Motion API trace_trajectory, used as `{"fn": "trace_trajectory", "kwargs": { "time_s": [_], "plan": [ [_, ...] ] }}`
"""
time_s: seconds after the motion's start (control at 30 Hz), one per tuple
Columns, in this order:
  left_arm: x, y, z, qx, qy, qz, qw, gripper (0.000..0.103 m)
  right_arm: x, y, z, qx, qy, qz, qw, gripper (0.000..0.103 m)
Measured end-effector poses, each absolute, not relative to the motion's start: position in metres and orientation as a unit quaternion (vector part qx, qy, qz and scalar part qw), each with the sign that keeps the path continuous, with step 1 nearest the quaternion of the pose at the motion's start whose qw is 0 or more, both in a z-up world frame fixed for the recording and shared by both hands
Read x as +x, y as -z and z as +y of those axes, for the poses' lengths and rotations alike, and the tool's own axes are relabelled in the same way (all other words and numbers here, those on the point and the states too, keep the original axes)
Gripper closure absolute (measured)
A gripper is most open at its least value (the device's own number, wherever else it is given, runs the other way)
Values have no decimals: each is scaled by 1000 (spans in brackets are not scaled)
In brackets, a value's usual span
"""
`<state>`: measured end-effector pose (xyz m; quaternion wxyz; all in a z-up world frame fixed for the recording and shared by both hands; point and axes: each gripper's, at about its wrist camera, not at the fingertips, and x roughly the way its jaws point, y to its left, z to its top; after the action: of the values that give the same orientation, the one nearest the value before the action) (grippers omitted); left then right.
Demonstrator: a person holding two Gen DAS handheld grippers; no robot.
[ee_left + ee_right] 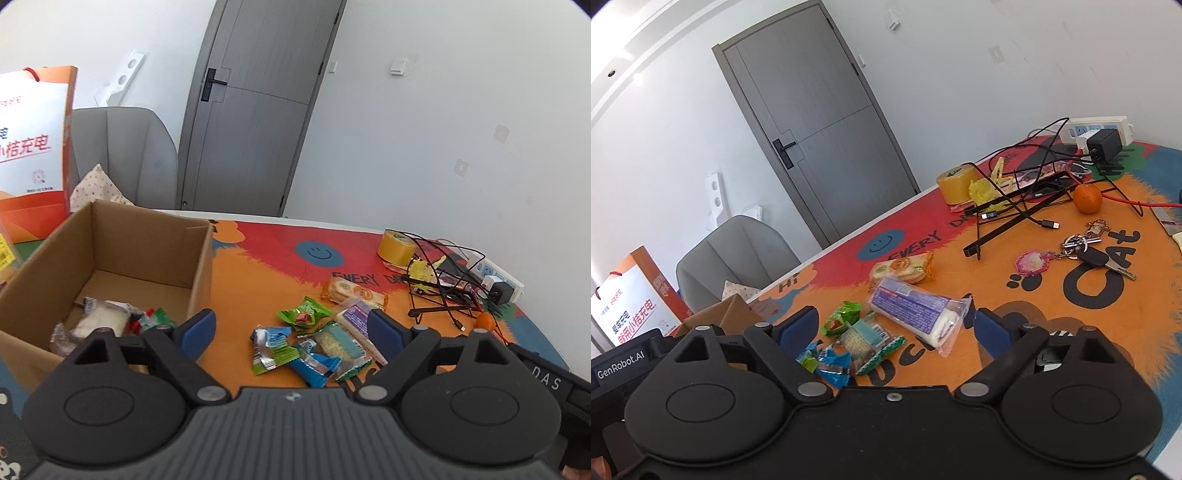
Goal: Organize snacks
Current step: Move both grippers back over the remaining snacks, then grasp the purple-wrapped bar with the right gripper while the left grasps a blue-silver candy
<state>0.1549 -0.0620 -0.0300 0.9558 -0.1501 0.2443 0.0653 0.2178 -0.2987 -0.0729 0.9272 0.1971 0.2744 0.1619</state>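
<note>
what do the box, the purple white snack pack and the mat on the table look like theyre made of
Box: brown corrugated cardboard, matte, with raw folded edges and creased walls. Purple and white snack pack: thin plastic film, probably, glossy, with a clear crimped end seal. Table mat: printed with cartoon lettering, low sheen; whether it is fabric, rubber or vinyl cannot be told from here.

Box (110, 254) left of left claw (291, 332): brown corrugated cardboard, matt. Wrappers (295, 343) between its fingers: crinkled plastic film, glossy, some clear. Claw body: black matt plastic, ribbed; blue pads (384, 328) look smooth and soft. Right claw (897, 328) same make; long packet (916, 314) ahead of it: clear shiny film. Mat (1015, 295) under both: printed, smooth, low sheen. Keys (1108, 262) far right: bright metal. Tape (955, 184) beyond: glossy yellow.
</note>
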Motion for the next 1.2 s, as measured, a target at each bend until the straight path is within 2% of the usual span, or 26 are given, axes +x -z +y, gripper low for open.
{"fn": "trace_trajectory", "kwargs": {
  "time_s": [0.13,0.2,0.4,0.53,0.8,1.2],
  "plan": [
    [173,40,-67,-152,-65,260,951,29,231,77,-301,195,-163,279,926,23],
    [182,45,-68,-154,-69,270,948,35,237,78,-301,195,-161,274,928,24],
    [206,60,-69,-158,-87,294,938,43,264,88,-299,201,-170,287,921,40],
    [217,68,-69,-159,-103,300,935,45,279,96,-294,198,-177,296,917,46],
    [242,85,-65,-166,-131,325,922,55,298,101,-285,190,-189,298,916,48],
    [262,113,-61,-153,-145,354,911,55,317,118,-271,165,-185,324,913,48]
  ]
}}
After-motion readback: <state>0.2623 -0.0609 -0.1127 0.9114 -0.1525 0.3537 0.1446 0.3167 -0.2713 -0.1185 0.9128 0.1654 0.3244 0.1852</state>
